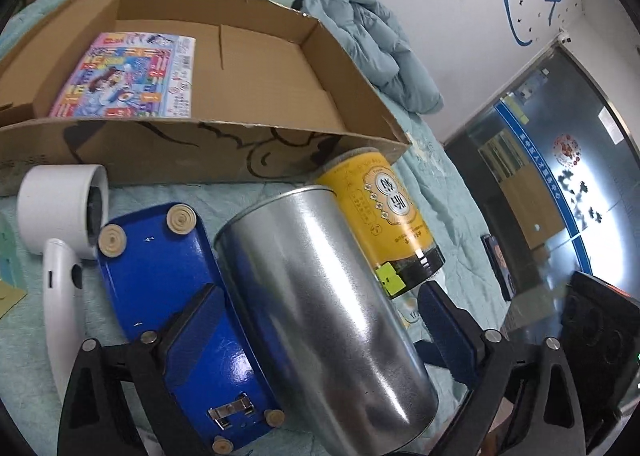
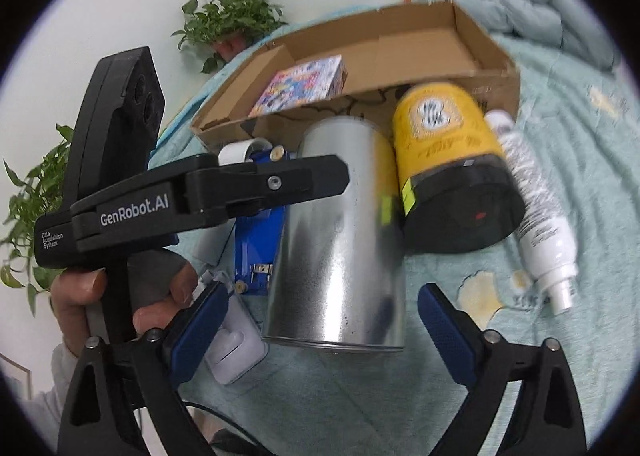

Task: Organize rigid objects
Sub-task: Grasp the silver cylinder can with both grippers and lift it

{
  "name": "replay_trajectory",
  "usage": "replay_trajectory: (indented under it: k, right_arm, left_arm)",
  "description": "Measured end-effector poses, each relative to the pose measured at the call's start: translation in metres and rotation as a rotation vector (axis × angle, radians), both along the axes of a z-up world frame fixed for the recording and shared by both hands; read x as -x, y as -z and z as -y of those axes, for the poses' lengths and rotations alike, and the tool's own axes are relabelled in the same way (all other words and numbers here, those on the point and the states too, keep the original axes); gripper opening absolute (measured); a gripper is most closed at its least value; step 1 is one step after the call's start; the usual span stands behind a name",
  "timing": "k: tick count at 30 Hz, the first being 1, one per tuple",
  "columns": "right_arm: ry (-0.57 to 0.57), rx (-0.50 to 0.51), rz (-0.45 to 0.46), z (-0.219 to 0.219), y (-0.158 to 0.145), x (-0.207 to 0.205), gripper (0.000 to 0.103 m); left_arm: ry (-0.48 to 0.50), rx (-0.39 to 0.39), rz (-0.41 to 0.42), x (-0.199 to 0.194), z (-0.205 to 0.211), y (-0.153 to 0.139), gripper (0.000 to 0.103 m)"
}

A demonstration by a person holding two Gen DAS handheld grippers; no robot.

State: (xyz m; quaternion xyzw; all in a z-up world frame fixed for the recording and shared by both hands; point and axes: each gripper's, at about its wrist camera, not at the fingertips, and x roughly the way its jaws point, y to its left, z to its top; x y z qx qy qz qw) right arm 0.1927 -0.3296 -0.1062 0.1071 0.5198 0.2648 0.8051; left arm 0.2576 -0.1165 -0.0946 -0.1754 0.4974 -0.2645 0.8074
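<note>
the silver tin can (image 1: 324,308) is laid on its side on the pale green quilt (image 1: 440,191), at the centre of the left wrist view, in front of the open cardboard box (image 1: 256,71). it is straddled by the left gripper (image 1: 320,320), whose blue pads (image 1: 448,324) are set wide on either side of it; whether the pads touch its wall cannot be told. at 1 o'clock from the can a yellow canister (image 1: 380,211) with a black base is laid against it. at 9 o'clock a blue tool (image 1: 168,276) lies upside down, its small round feet shown, touching the can. further out at 9 o'clock a white handheld device (image 1: 60,223) is seen. at 11 o'clock, inside the box, a colourful booklet (image 1: 132,75) lies flat. at 1 o'clock, beyond the box, a light blue jacket (image 1: 372,43) is bunched.

in the right wrist view the right gripper (image 2: 320,332) is held wide, with the can's rim between its fingers and not touched. a white spray bottle (image 2: 536,211) is laid at 3 o'clock, just beside the canister. the left gripper's handle is gripped by a hand (image 2: 100,304) at 9 o'clock.
</note>
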Motion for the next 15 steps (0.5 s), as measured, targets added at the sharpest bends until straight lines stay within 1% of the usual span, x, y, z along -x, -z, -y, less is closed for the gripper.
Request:
replay_trajectory:
  k: [1, 2, 3, 6, 7, 9, 10, 13, 15]
  right_arm:
    - [0.006, -0.03, -0.046, 0.001, 0.005, -0.004, 0.09]
    - [0.015, -0.042, -0.065, 0.002, 0.007, -0.007, 0.09]
    - [0.018, -0.038, -0.068, 0.001, 0.007, -0.01, 0.088]
    - [0.008, 0.016, -0.081, -0.005, 0.013, -0.018, 0.083]
    - [0.0, 0.023, -0.097, -0.007, 0.017, -0.02, 0.083]
    - [-0.016, 0.012, -0.114, -0.01, 0.02, -0.023, 0.084]
    - [-0.028, 0.012, -0.119, -0.012, 0.022, -0.025, 0.085]
    - [-0.044, 0.014, -0.133, -0.015, 0.026, -0.027, 0.085]
    - [-0.053, 0.015, -0.14, -0.019, 0.029, -0.029, 0.086]
  left_arm:
    - [0.009, 0.005, -0.002, -0.001, 0.002, 0.001, 0.096]
    - [0.012, 0.0, -0.001, -0.002, 0.005, 0.0, 0.096]
    - [0.016, -0.008, 0.0, -0.004, 0.007, 0.001, 0.096]
    - [0.019, -0.024, -0.001, -0.008, 0.011, 0.003, 0.096]
    - [0.022, -0.028, 0.002, -0.008, 0.012, 0.003, 0.096]
    - [0.021, -0.039, 0.01, -0.009, 0.01, 0.0, 0.091]
    - [0.017, -0.036, 0.014, -0.006, 0.007, -0.002, 0.09]
    - [0.015, 0.006, 0.017, -0.006, -0.001, -0.01, 0.09]
    - [0.011, 0.002, 0.016, -0.005, -0.002, -0.013, 0.09]
